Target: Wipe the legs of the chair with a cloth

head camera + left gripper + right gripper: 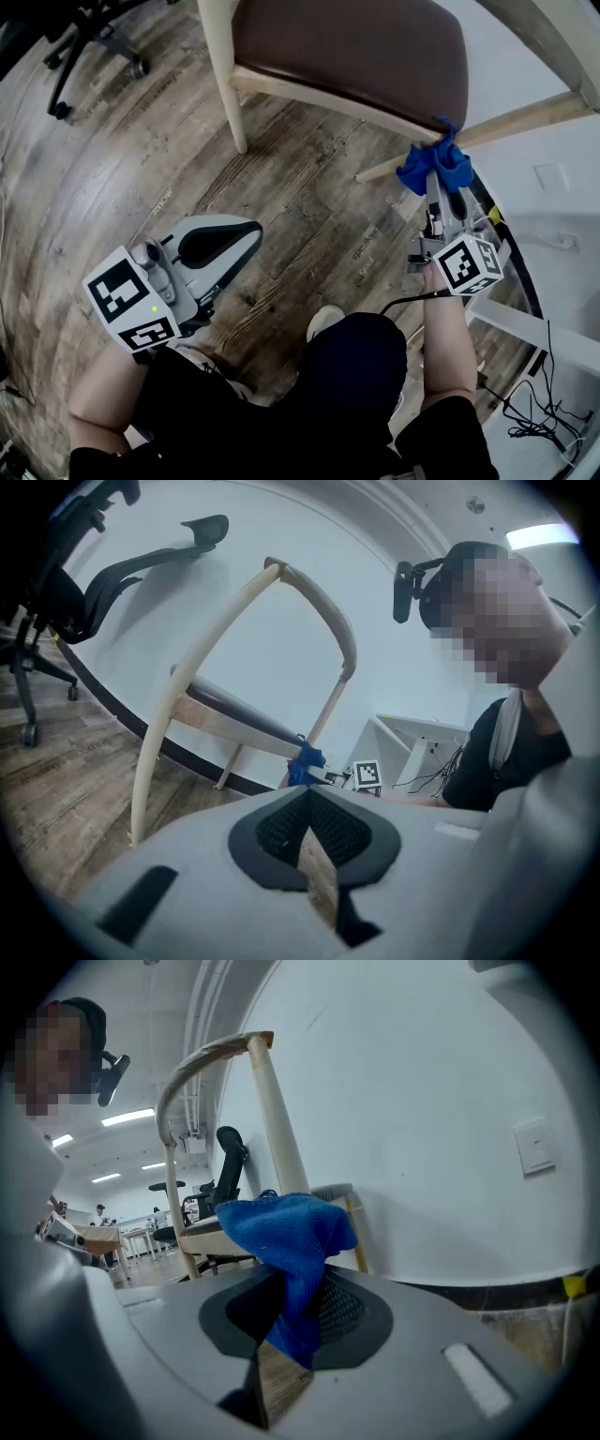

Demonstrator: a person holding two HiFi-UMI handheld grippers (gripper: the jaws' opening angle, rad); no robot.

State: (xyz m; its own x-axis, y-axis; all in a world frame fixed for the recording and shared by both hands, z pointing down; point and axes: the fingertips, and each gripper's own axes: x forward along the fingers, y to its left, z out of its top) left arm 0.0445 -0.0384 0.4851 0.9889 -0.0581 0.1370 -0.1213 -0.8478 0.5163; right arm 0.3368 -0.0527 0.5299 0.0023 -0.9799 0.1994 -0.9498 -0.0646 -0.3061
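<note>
Left gripper (246, 234): grey, jaws together on nothing, low and well apart from the chair's front; it steadies nothing.
Right gripper (441, 192): jaws clamped on the bunched blue cloth (433, 164), just beside the chair's seat corner.
Cloth: pressed against the pale wooden chair leg (382, 170), just below the brown padded seat (356, 47).
Slip risk: only a narrow fold seems to be pinched, so dragging it along the leg may tug it free.
Coverage risk: the wad meets one side of the leg, so its far side may stay unwiped.
Chair risk: with the pale wooden chair (217, 66) unbraced, a firm push may skid it across the wood-plank floor (281, 187).
</note>
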